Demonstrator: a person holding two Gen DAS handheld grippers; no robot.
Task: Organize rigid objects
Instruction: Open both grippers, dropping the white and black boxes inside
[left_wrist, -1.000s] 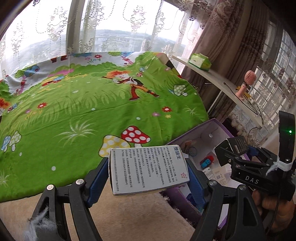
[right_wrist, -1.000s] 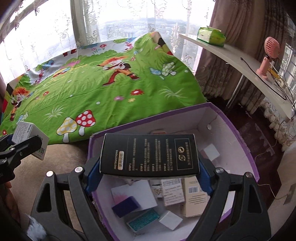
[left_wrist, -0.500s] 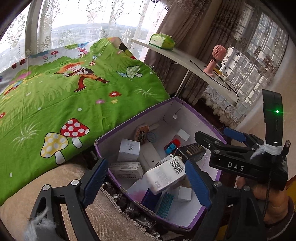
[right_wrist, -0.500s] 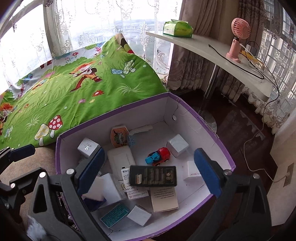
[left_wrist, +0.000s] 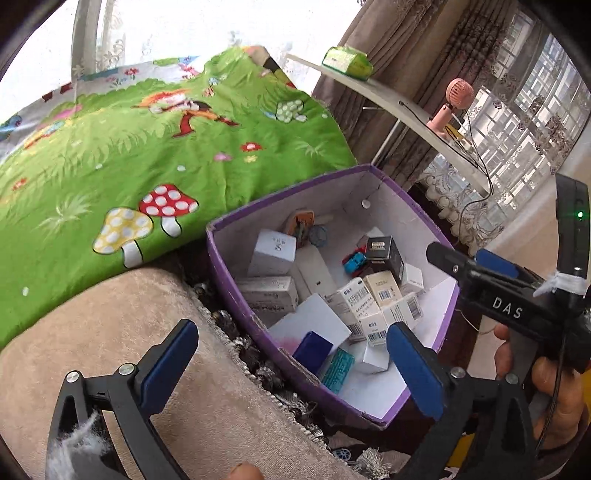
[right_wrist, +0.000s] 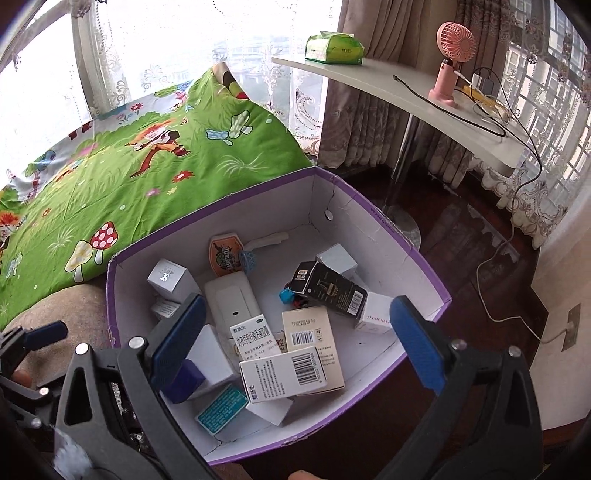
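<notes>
Progress looks far along, judging by how things lie. Both claws stand wide apart with nothing between their blue pads: the left claw (left_wrist: 291, 360) hangs over the near edge of the purple box (left_wrist: 229, 280), and the right claw (right_wrist: 295, 336) hangs above the box's middle. Inside the box sits a loose heap of rigid things: a black carton (right_wrist: 328, 290) leaning across the far right side, a white carton with a barcode (right_wrist: 284, 374) lying on top of the pile at the front, a tan carton (right_wrist: 310, 336) under it, a white medicine carton (right_wrist: 251, 338) just beside that, a grey-white cube (right_wrist: 168, 278) by the left wall, a small toy car (left_wrist: 354, 260) partly hidden under the black carton, a teal packet (right_wrist: 221, 408) and a dark blue block (left_wrist: 313, 350) near the front wall. They are gathered but not lined up; several overlap or lean on each other. The green bedspread (left_wrist: 122, 155) beside the box shows no loose items in either view, nor does the beige cushion (left_wrist: 110, 332) in front of it. Only a green tissue pack (right_wrist: 334, 48) and a pink fan (right_wrist: 448, 62) stand on the white counter (right_wrist: 406, 96), well apart from the box; whether they belong to the task cannot be told. What is left, I judge, is at most a check for stray items out of view.
</notes>
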